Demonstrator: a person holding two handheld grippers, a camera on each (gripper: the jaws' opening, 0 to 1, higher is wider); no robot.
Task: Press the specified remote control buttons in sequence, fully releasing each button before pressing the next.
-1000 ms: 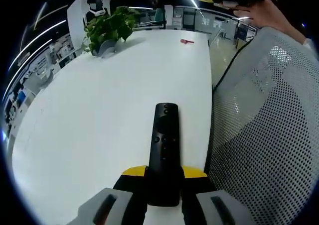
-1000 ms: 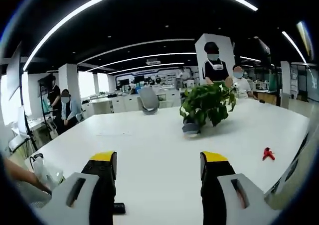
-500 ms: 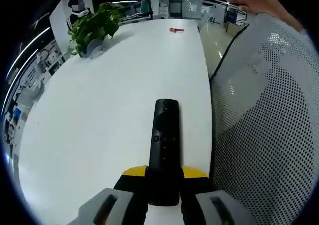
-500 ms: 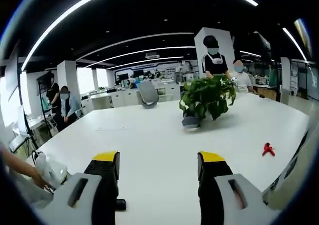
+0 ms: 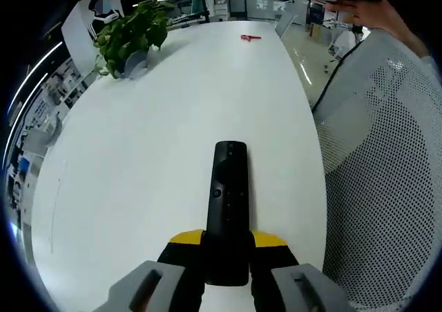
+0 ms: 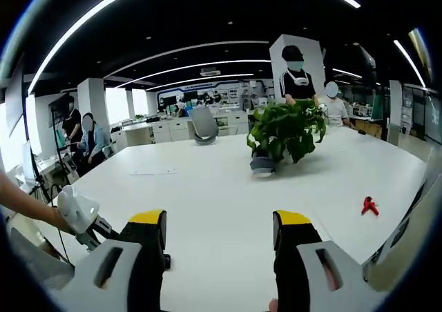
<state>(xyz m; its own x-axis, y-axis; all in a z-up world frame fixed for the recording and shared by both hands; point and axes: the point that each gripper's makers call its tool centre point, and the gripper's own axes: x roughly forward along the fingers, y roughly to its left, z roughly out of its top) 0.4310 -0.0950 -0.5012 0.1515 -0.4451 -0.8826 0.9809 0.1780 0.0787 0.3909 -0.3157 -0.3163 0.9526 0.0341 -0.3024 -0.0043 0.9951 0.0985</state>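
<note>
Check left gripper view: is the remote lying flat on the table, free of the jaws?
No. The remote is clamped between the left gripper's jaws, its far end sticking out over the white table.

Bright, even light from long ceiling strips (image 6: 207, 46) washes the white table (image 5: 173, 119) to a near-shadowless glare, both views sharp at centre but strongly bowed and softened toward their edges.
</note>
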